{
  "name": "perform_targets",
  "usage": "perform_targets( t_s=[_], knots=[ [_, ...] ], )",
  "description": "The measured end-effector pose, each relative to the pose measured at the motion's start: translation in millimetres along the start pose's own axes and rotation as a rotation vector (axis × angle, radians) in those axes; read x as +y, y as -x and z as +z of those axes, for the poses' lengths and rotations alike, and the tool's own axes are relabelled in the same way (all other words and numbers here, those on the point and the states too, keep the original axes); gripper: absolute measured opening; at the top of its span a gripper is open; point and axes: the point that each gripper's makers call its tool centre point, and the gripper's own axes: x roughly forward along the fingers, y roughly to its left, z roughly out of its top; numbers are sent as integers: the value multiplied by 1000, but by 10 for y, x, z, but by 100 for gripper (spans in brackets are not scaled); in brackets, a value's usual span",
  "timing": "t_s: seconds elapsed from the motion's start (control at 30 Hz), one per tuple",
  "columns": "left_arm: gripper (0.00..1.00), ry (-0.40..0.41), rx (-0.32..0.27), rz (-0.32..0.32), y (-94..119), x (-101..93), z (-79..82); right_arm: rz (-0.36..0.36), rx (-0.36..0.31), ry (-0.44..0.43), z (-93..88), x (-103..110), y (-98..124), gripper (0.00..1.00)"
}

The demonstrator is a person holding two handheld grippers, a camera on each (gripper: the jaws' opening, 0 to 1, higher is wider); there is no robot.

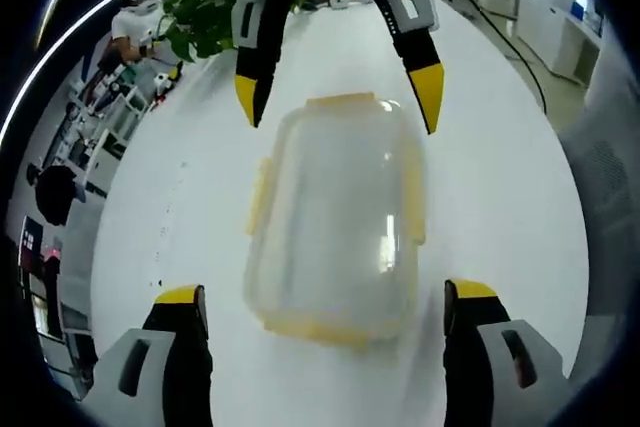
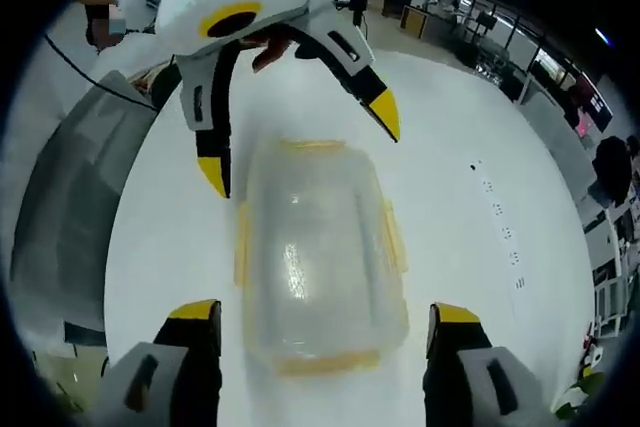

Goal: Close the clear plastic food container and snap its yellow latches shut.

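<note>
A clear plastic food container (image 1: 335, 217) with its lid resting on top lies on the white table (image 1: 500, 167). It sits between my two grippers, which face each other across it. Yellow latches (image 1: 258, 192) run along its sides and ends; whether they are snapped down I cannot tell. My left gripper (image 1: 325, 294) is open, with one jaw on either side of the container's near end. My right gripper (image 1: 338, 97) is open over the far end. In the right gripper view the container (image 2: 315, 247) lies between my right gripper (image 2: 325, 312) and the left gripper (image 2: 300, 142).
A potted green plant (image 1: 205, 12) stands at the table's far edge, with a person (image 1: 135, 17) and shelving beyond it. A grey surface (image 2: 80, 177) borders the table. Desks (image 2: 470, 42) fill the room behind. White table surface surrounds the container.
</note>
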Motion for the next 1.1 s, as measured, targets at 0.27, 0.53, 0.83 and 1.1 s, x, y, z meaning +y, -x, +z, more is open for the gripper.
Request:
perform_targets(
  t_s=[0.27, 0.53, 0.83, 1.1],
  knots=[
    [93, -7, 14, -27, -137, 8, 35, 4, 35, 25, -110, 23, -57, 81],
    [88, -4, 29, -55, -216, 4, 28, -9, 41, 12, -187, -2, -71, 74],
    [81, -6, 48, -74, -238, -33, -2, -8, 41, 2, -181, -11, -76, 71],
    [80, -9, 47, -80, -221, -48, -24, -13, 40, -4, -158, 12, -85, 70]
  ],
)
